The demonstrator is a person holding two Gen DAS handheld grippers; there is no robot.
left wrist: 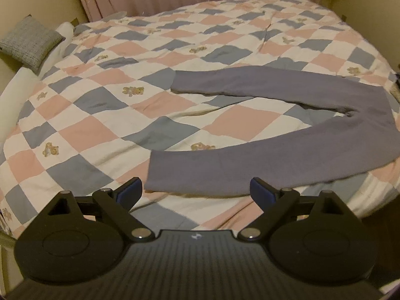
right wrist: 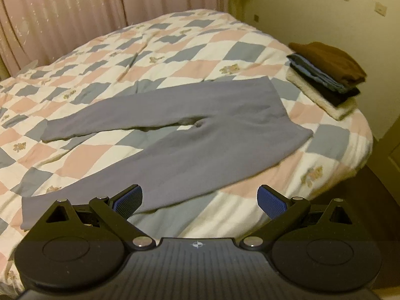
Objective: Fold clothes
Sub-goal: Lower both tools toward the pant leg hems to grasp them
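**Grey leggings spread on the bed, both hand-held grippers poised at the near edge**

A pair of grey leggings lies flat on a bed covered with a checked quilt of pink, blue and white squares with small teddy-bear motifs. The two legs are splayed apart in a V, joined at the waist end toward the right side of the bed.

The left hand-held gripper hangs above the near edge of the bed with its jaws spread wide and nothing between them; the cuff of the nearer leg lies just beyond and between its blue fingertips. The right hand-held gripper is likewise wide open and empty; the nearer leg runs past its left fingertip, and the waist end of the leggings lies ahead of it, well apart.

A stack of folded clothes, brown on top, sits at the far right corner of the bed. A grey cushion rests at the left, and pink curtains hang behind.
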